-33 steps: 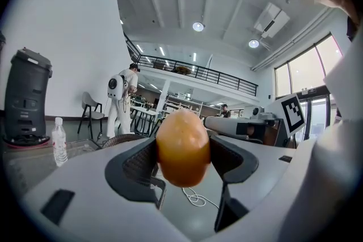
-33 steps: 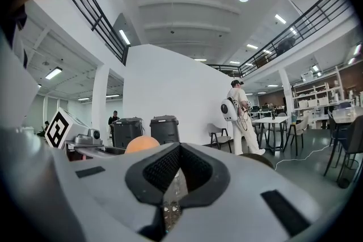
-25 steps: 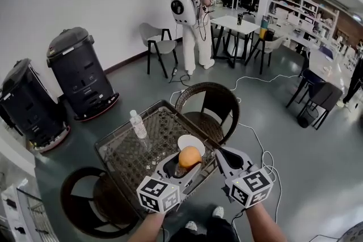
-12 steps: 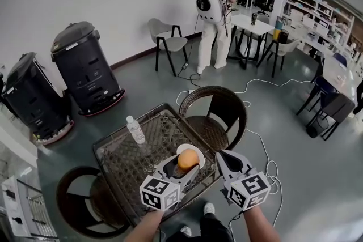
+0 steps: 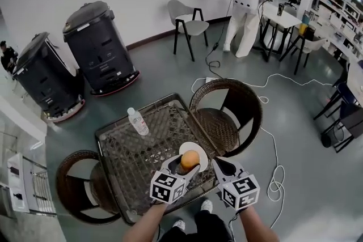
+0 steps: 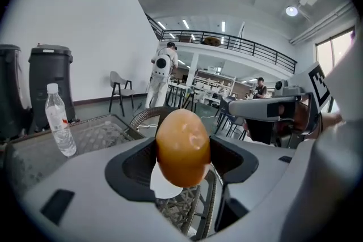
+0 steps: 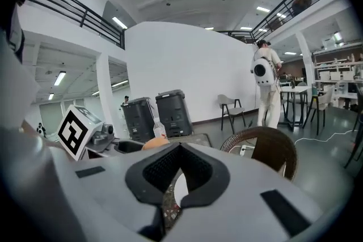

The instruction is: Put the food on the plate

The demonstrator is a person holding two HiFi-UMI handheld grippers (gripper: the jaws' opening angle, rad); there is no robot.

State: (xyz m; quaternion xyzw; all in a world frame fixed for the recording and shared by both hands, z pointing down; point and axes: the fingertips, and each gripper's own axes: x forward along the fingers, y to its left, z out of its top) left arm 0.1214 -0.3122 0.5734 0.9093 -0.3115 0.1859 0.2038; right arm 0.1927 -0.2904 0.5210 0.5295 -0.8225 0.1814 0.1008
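Left gripper [image 5: 182, 167] is clamped on the food [image 6: 182, 147] - a smooth orange-brown rounded piece, pinched on both sides by the jaws, which are open only as wide as the piece. From the head view the food sits directly over the white plate [image 5: 202, 156] at the near right corner of the wicker table [image 5: 127, 150]; in the left gripper view the plate shows just under and behind it, and I can't tell whether they touch. Right gripper [image 5: 218, 163] is just beside the left one, off the table's right edge, jaws closed tip to tip with nothing between them - its own view shows only table weave and a sliver of white through the hollow in the pads. A water bottle [image 5: 138, 122] stands upright on the far left part of the table, well apart from the plate. A wicker chair [image 5: 227, 116] stands at the table's far right side.
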